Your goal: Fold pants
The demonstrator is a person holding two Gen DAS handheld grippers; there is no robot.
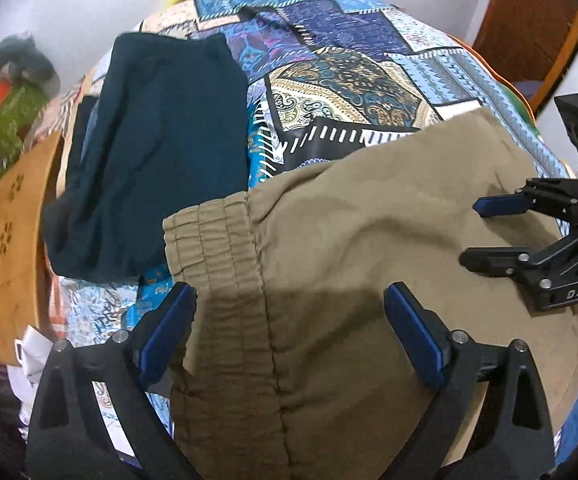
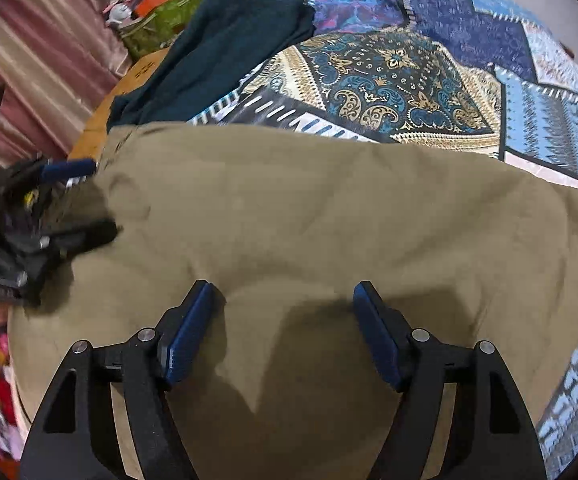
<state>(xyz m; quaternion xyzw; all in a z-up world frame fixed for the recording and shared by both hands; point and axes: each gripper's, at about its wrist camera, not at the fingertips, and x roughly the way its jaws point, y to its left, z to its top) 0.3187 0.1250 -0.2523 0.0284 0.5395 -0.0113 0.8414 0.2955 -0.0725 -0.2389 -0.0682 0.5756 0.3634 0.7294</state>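
Khaki pants [image 1: 349,248] lie folded on the patchwork bedspread [image 1: 349,80], with the elastic waistband [image 1: 209,232] at their left end. My left gripper [image 1: 289,312] hovers open just over the waistband end, and no cloth is between its blue pads. At the right of the same view, my right gripper [image 1: 473,232] stands open above the pants. In the right wrist view the pants [image 2: 329,208] spread wide and flat. There my right gripper [image 2: 285,312] is open above them, holding nothing. My left gripper [image 2: 97,200] is blurred at their left edge.
A folded dark teal garment [image 1: 157,152] lies on the bedspread beyond the pants, also visible as the teal garment [image 2: 217,52] in the right wrist view. A cardboard box [image 1: 17,240] and a green bag with clutter [image 1: 5,132] stand left. A striped curtain [image 2: 29,60] hangs left; a wooden door [image 1: 529,20] is far right.
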